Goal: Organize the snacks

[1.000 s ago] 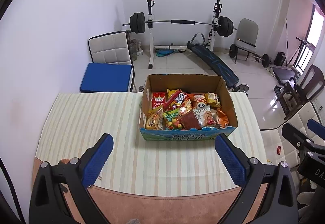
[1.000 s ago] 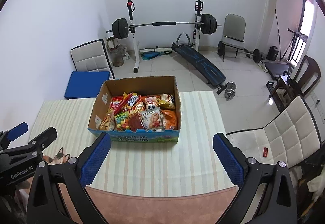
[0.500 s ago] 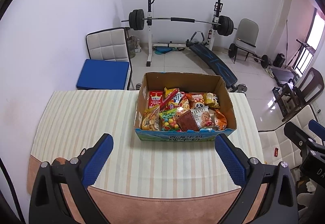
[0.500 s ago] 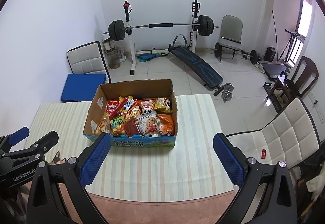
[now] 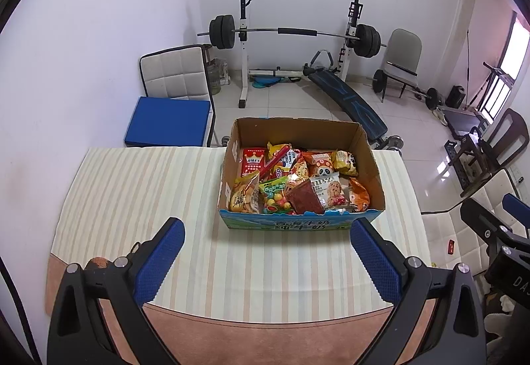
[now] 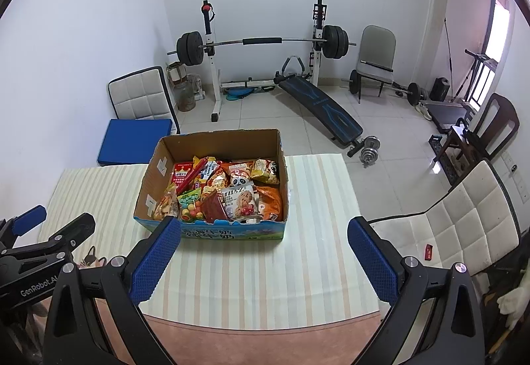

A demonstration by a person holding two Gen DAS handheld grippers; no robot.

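A cardboard box (image 5: 372,163) with a blue printed front stands on the striped table; it also shows in the right wrist view (image 6: 155,166). It is full of mixed snack packets: a red pack (image 5: 253,161), a cookie pack (image 5: 328,191), an orange bag (image 5: 359,191), a panda pack (image 6: 239,179). My left gripper (image 5: 266,260) is open and empty, high above the table's near side. My right gripper (image 6: 263,257) is open and empty, to the right of the left one, which appears at the right wrist view's left edge (image 6: 43,232).
The table (image 5: 132,192) has a striped cloth and a tan front edge. Behind it stand a white chair with a blue cushion (image 5: 169,123), a barbell rack (image 5: 291,32) and a sit-up bench (image 5: 347,103). A white padded chair (image 6: 457,222) stands right of the table.
Both grippers have risen and drawn back a little, so the box sits lower in the views and more of the table shows. Both stay open and empty.
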